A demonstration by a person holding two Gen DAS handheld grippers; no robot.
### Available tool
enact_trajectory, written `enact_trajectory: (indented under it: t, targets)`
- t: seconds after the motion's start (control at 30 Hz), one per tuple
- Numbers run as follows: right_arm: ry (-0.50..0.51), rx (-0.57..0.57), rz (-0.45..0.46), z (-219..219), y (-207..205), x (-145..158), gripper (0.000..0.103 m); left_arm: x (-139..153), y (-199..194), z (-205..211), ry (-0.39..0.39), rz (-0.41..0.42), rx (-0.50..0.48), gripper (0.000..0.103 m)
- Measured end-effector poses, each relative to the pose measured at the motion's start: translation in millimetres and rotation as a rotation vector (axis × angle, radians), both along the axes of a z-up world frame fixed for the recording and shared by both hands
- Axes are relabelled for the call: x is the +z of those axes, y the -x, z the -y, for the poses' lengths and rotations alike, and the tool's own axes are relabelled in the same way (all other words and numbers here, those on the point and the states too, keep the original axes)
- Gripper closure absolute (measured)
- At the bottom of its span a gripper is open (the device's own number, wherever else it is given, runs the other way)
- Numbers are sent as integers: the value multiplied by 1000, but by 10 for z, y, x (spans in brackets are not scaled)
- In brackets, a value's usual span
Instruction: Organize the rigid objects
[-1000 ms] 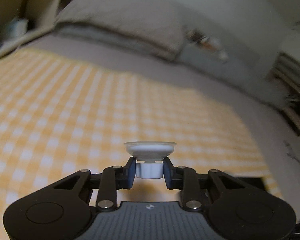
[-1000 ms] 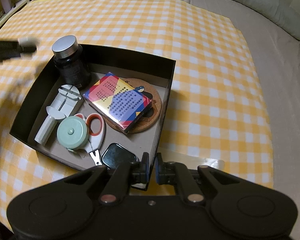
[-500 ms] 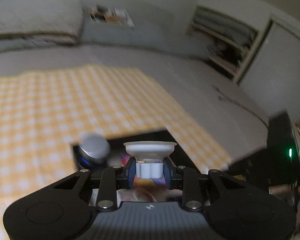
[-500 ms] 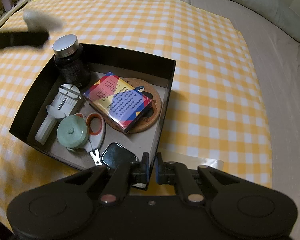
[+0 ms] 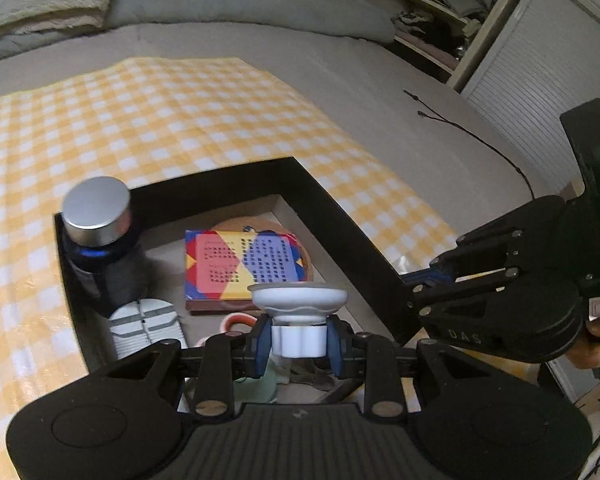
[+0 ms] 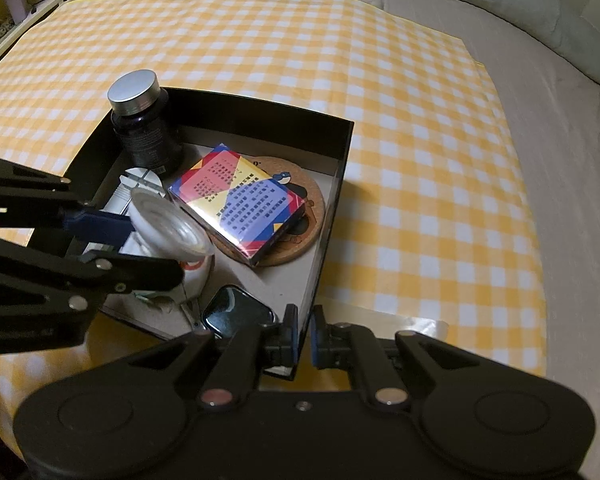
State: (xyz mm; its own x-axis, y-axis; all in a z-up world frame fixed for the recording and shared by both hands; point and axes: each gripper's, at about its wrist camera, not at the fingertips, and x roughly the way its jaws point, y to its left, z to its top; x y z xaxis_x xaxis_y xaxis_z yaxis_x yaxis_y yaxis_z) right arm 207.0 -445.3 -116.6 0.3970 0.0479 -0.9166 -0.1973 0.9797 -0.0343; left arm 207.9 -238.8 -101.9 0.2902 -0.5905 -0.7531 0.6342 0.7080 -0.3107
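- Holding suction cup (image 5: pixel 298 307) by its stem, left gripper (image 5: pixel 299 341) over box (image 5: pixel 342 216).
- Right gripper (image 6: pixel 304 338) pinches box corner.
- Lower into a free gap near cards (image 6: pixel 238 207), then release.

My jaws wear blue pads; the suction cup (image 5: pixel 298 300) is white, the tray (image 6: pixel 342 148) black, the cloth (image 6: pixel 420 128) yellow-and-white checked, the box (image 6: pixel 236 204) red, blue, yellow.

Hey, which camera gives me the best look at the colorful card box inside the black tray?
The right wrist view: the colorful card box shows whole there, lying on the cork coaster. In the left wrist view the white suction cup held by the left gripper covers its near edge.
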Motion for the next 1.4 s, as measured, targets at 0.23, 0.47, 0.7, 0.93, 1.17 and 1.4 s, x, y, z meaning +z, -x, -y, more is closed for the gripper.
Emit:
enact_trajectory:
  t: [0.23, 0.47, 0.7, 0.93, 1.17, 1.4]
  targets:
    - [-3, -1, 0, -4, 2, 10, 96, -95, -53, 31, -11, -66, -21, 39]
    - [0, -2, 0, -18, 8, 14, 97, -94, -64, -27, -13, -88, 1, 22]
    - [-1, -3, 0, -18, 8, 14, 96, 4, -26, -56, 11, -77, 17, 6]
    - [0, -1, 1, -20, 11, 13, 96, 82, -8, -97, 24, -68, 22, 1]
    - [1, -2, 1, -22, 11, 13, 96, 138, 52, -167, 12, -42, 26, 0]
    - [1, -4, 12, -2, 28, 54, 97, 286, 150, -242, 2, -2, 35, 0]
